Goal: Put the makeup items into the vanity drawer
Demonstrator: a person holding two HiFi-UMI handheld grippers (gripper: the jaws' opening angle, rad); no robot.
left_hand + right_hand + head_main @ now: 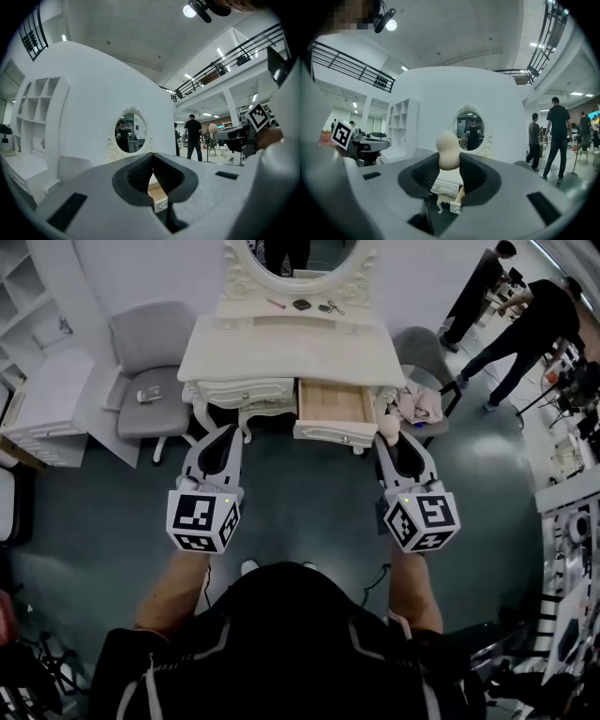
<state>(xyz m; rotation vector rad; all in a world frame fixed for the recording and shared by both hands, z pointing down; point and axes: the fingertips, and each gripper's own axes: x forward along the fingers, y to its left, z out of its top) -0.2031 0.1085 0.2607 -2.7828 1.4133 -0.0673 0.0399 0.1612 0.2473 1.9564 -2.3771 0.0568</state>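
The white vanity (291, 348) stands ahead, its right-hand drawer (335, 404) pulled open and showing a bare wooden bottom. My right gripper (388, 437) hovers just in front of the drawer's right corner, shut on a beige makeup sponge (388, 430). In the right gripper view the sponge (448, 151) bulges out above the pads (471, 171). A pink stick (276, 304), a black compact (301, 305) and an eyelash curler (331, 307) lie on the vanity top under the mirror. Left of the drawer, my left gripper (225, 432) is shut on nothing, pads together (153, 171).
A grey chair (150, 371) stands left of the vanity. Another chair with a pink cloth (419, 404) sits to its right. White shelving (37, 399) lines the left wall. Two people (525, 324) stand at the far right. The floor is dark green.
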